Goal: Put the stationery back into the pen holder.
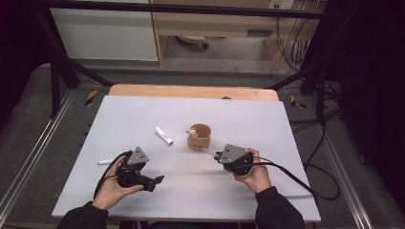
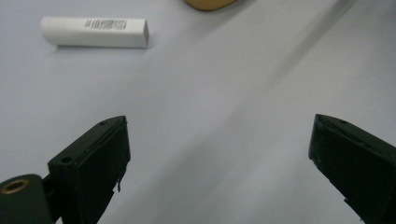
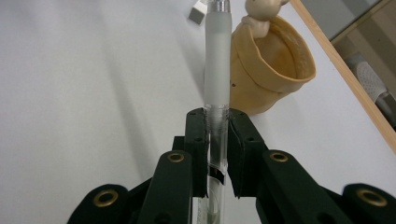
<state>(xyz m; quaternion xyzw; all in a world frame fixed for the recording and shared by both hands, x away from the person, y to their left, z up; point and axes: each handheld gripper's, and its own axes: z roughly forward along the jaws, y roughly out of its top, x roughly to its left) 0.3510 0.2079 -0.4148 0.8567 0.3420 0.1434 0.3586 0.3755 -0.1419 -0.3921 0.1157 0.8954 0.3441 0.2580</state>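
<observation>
My right gripper (image 1: pixel 218 155) (image 3: pixel 217 119) is shut on a clear pen (image 3: pixel 217 60) with a frosted grip. The pen (image 1: pixel 208 151) points toward a tan cup (image 1: pixel 200 137) (image 3: pixel 273 70) that carries a small figure (image 3: pixel 265 8) on its rim; its tip lies close beside the cup. At the near left of the table my left gripper (image 1: pixel 156 182) (image 2: pixel 219 140) stands open with nothing between its jaws, aimed to the right. A white tube (image 1: pixel 163 135) (image 2: pixel 95 31) with a barcode label lies flat to the left of the cup.
A short white stick (image 1: pixel 105 161) lies on the table (image 1: pixel 143 109) just left of the left hand. A wooden strip (image 1: pixel 191 90) runs along the table's far edge. Cables (image 1: pixel 305 181) trail from the right gripper over the table's right side.
</observation>
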